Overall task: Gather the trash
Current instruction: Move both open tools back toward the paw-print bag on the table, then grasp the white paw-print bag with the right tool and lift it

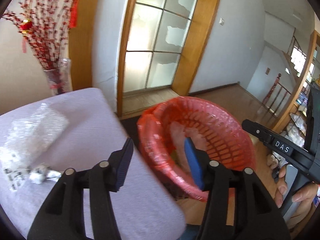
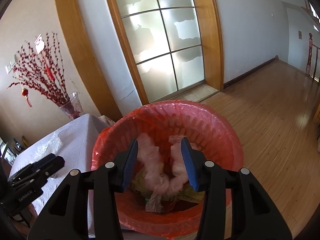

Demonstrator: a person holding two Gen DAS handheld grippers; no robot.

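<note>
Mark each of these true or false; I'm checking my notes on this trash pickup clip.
1. The round orange slatted waste basket is lined with a thin red plastic bag. True.
2. The right gripper is clamped on a glass bottle. False: its jaws stand apart above the basket, with a crumpled pale pink plastic strip between them, not pressed by the pads.
3. The left gripper holds nothing. True.
4. The table with the white cloth is bare. False: crinkled clear plastic wrap lies on it.
5. The basket is empty. False: wrappers lie inside.
</note>
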